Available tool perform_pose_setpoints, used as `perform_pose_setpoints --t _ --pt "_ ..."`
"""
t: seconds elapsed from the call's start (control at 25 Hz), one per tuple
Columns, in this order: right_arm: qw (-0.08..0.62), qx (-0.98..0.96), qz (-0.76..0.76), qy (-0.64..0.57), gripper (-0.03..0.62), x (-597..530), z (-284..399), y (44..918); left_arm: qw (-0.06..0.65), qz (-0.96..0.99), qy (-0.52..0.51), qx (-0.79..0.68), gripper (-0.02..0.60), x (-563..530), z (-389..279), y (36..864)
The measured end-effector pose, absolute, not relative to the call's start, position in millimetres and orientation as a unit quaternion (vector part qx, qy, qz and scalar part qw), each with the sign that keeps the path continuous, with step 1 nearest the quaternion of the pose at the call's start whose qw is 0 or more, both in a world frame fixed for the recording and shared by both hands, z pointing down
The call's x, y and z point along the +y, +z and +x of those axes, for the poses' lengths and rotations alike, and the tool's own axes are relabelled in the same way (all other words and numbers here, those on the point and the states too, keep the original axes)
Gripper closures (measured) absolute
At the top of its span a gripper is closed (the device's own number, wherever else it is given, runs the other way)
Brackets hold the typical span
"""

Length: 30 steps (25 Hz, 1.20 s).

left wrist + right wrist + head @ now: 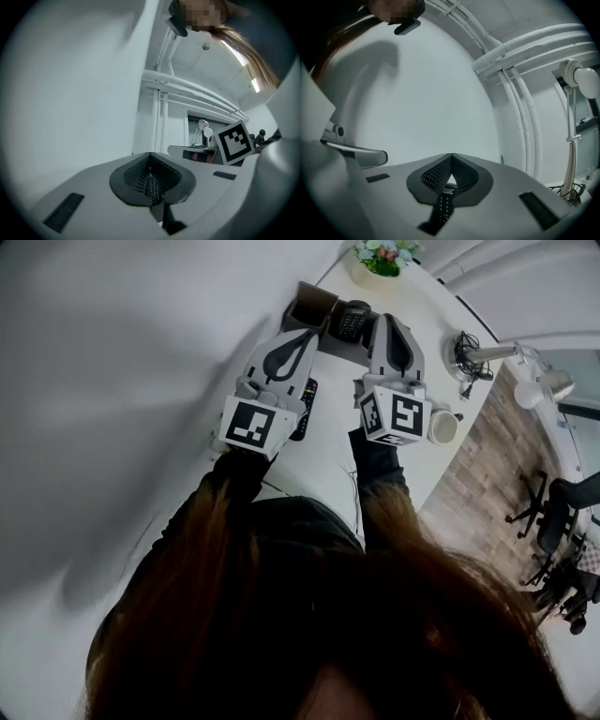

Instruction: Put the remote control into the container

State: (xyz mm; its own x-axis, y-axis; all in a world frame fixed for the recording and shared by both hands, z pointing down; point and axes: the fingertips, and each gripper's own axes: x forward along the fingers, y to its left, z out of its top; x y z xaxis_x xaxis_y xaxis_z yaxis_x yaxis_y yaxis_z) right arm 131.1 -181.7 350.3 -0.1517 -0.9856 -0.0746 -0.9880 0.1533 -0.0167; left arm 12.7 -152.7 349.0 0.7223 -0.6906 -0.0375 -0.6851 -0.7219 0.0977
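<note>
In the right gripper view my right gripper (pixel 451 158) is shut on a slim black remote control (pixel 445 202), seen edge-on between the pads and held up in front of a white wall. In the head view this remote (pixel 352 322) shows just left of the right gripper (pixel 381 324), close beside the open brown container (pixel 314 304) at the far end of the white table (pixel 328 460). My left gripper (pixel 298 336) is shut, its tips (pixel 150 157) meeting with nothing seen between them, just short of the container. A second black remote (pixel 304 411) lies on the table under the left gripper.
A white mug (pixel 442 426) stands by the table's right edge. Farther back are a cable bundle with a lamp arm (pixel 471 356) and a flower pot (pixel 382 257). A white wall runs along the left. Office chairs (pixel 555 521) stand on the wooden floor at the right.
</note>
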Motion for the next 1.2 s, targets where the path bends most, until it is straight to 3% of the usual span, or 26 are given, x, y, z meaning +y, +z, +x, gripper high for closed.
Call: perform_pose_setpoints --t 0.6,1.2 --pt "0.063 0.77 -0.635 0.022 0.576 -111.0 118.9 314.4 -0.006 0.928 -0.037 -0.37 0.574 -129.3 12.8 324.4" --pt "0.037 0.765 -0.642 -0.027 0.574 -99.0 98.2 351.3 -0.009 0.927 -0.036 -0.374 0.572 -125.4 -5.5 325.6"
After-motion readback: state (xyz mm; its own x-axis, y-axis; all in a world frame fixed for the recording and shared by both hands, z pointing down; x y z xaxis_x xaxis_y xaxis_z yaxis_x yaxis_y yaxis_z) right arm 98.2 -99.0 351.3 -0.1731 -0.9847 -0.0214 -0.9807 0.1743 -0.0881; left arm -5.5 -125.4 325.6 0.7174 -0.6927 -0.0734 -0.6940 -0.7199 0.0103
